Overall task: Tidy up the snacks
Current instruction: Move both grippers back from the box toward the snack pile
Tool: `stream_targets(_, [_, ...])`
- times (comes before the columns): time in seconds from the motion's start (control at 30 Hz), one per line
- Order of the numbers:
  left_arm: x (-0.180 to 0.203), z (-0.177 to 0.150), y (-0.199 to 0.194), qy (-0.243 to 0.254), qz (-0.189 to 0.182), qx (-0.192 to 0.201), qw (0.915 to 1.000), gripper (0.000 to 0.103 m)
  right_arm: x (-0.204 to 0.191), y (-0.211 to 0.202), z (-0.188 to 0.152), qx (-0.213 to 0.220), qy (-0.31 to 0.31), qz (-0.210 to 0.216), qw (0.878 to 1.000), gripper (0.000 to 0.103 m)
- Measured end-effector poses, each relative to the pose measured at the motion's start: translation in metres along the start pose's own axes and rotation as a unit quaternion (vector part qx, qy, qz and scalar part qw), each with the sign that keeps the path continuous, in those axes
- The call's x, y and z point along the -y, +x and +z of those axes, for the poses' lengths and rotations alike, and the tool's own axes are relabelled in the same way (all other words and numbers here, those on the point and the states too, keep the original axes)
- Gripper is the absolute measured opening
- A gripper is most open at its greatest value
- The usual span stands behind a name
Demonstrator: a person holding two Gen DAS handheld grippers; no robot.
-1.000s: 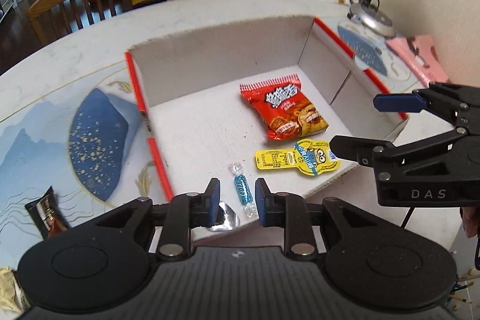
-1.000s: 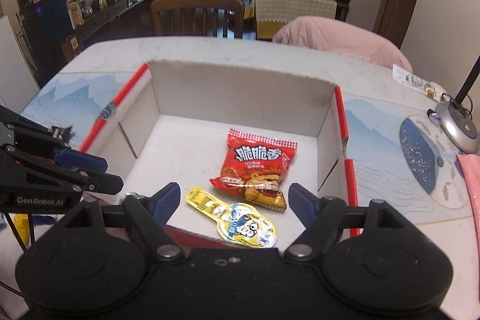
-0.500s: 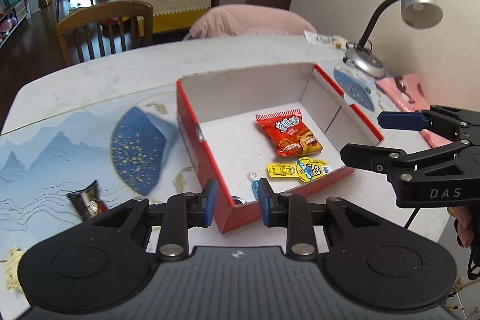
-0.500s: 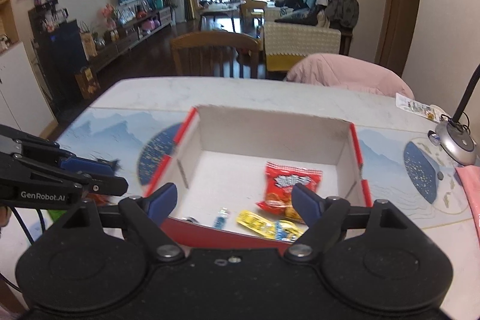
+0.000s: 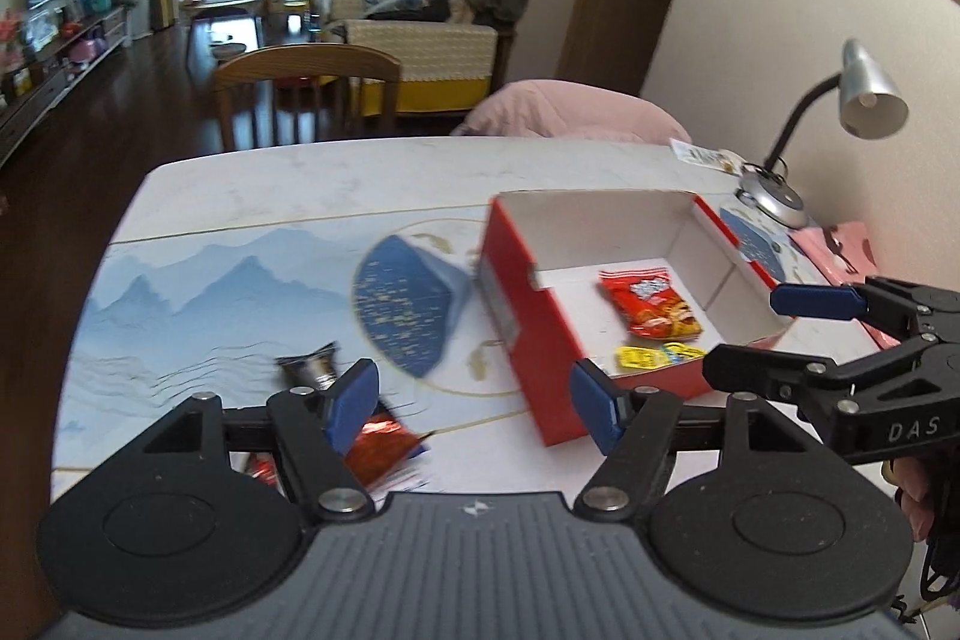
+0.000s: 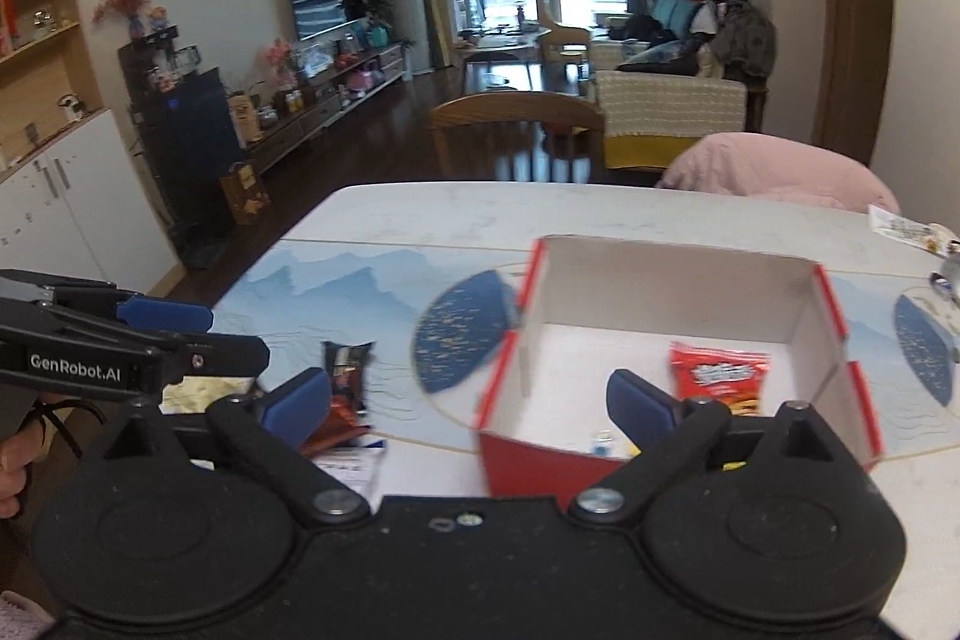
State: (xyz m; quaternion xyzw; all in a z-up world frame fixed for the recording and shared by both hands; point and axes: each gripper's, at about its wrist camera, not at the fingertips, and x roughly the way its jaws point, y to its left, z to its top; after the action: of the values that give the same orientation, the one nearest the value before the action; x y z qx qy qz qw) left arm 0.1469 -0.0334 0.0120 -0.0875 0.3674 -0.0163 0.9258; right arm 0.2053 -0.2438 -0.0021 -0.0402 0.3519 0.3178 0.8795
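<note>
Both grippers hang above the table [image 5: 252, 196] with nothing between their fingers. The left gripper [image 5: 474, 403] has its jaws parted, having just been opening, and the right gripper [image 6: 468, 403] has its jaws spread wide, likewise having just been opening. Ahead and to the right of the left gripper stands the red box [image 5: 528, 334], which holds a red snack bag [image 5: 651, 301], a yellow packet [image 5: 657, 357] and, seen from the right wrist, a small blue candy [image 6: 602, 441] close behind the near wall. Just below and left of the left gripper's fingers, outside the box, lie a dark wrapper [image 5: 312, 370] and a red foil packet [image 5: 384, 445]; a gold wrapper [image 6: 198, 394] lies under that gripper in the right wrist view. These loose snacks are probably next to be gathered. Several risks follow. The wrappers lie flat and partly overlap, so a descending grip may catch two at once or slide off the slick foil. The pictures are blurred, which makes their exact edges hard to judge. The two grippers hang near each other, and a reach by the right one across to the left side may knock them together. A low carry may strike the box's near wall and shift the box.
</note>
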Motion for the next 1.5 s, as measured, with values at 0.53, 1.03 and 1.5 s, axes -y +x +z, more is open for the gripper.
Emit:
stream_targets(0.53, [-0.101, -0.04, -0.036, -0.06, 0.043, 0.006, 0.9972, 0.083, -0.071, 0.045, -0.03, -0.053, -0.021, 0.029, 0.998, 0.103])
stream_targets(1.03, [-0.177, -0.062, 0.02, -0.057, 0.093, -0.079, 0.9909, 0.083, -0.091, 0.12, -0.058, -0.124, -0.031, 0.0, 0.992, 0.102])
stream_targets(1.5, [-0.202, -0.065, 0.088, -0.079, 0.113, -0.152, 0.9787, 0.083, -0.095, 0.179, -0.071, -0.179, -0.042, -0.035, 0.982, 0.093])
